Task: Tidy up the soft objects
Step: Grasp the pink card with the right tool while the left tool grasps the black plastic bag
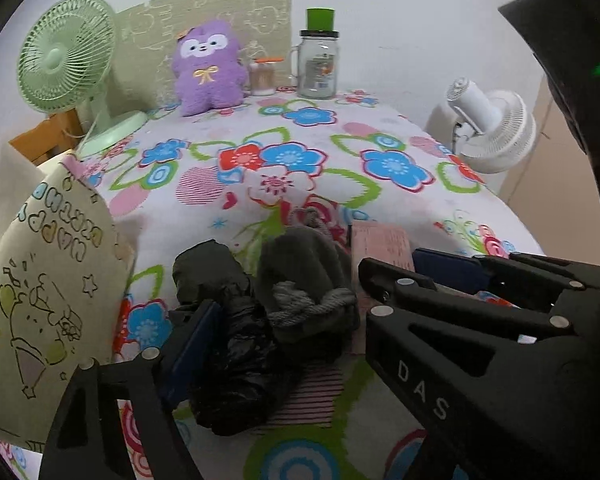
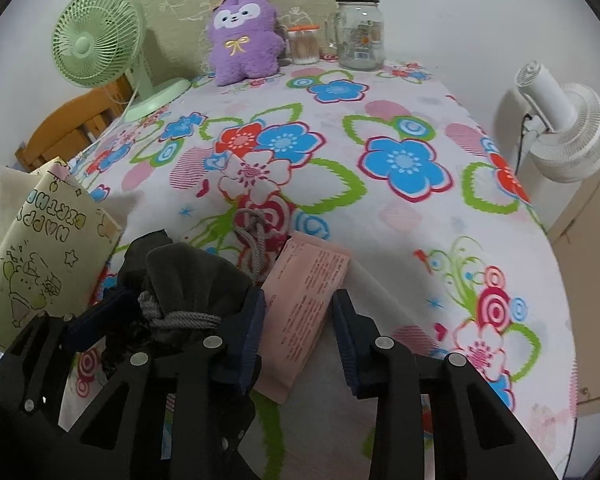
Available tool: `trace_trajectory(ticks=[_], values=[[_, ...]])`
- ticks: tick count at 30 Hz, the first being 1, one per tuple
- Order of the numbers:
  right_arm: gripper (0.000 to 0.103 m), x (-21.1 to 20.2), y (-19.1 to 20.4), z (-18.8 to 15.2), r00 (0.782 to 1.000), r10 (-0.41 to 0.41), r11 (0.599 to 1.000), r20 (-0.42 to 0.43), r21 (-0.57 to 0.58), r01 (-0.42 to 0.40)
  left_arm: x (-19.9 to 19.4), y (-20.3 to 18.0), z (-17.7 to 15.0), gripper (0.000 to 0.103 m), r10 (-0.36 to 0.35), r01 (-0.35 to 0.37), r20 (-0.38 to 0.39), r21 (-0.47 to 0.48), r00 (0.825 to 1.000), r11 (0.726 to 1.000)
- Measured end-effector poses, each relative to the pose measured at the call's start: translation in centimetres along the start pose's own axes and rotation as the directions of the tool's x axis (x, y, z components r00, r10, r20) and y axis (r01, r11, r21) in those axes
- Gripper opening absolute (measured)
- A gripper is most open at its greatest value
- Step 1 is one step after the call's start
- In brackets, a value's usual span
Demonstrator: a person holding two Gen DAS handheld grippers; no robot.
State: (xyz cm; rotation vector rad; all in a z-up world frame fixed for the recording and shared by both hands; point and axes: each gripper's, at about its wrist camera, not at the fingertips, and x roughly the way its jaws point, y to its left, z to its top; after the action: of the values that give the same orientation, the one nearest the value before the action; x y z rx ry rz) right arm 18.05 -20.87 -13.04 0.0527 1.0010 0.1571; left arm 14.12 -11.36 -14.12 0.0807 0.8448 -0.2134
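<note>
Right wrist: pink packet [image 2: 304, 312] lies lengthwise.

light: soft, even, indoor | shadows: faint | edges: fisheye-bent, dark vignette | focus: sharp

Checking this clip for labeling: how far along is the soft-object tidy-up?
Early. Nothing looks put away yet. In hand: both grippers open, the left gripper straddling the grey drawstring pouch and black plastic bag, the right gripper around the pink packet. Left: the purple plush sits untouched at the back.
</note>
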Motion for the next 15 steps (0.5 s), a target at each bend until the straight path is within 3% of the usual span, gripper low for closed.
trace_trajectory(ticks=[4, 11, 15], values=[[0.034, -0.8, -0.5, -0.4, 0.999, -0.054, 0.998, 0.002, -0.01, 0.054, -0.5, -0.7, -0.2, 0.069, -0.033, 0.033, 0.011, 0.021, 0.999, 0.999], [0.034, -1.5, -1.6, -0.4, 0.999, -0.042, 0.999, 0.008, 0.034, 0.042, -1.1, 0.0, 0.1, 0.067, -0.076, 0.076, 0.016, -0.015, 0.997, 0.997], [0.037, -1.4, -1.2, -0.2, 0.999, -0.033, 0.999, 0.007, 0.025, 0.033, -1.1, 0.6, 0.1, 0.069, -0.037, 0.037, 0.014, -0.026, 0.999, 0.999]])
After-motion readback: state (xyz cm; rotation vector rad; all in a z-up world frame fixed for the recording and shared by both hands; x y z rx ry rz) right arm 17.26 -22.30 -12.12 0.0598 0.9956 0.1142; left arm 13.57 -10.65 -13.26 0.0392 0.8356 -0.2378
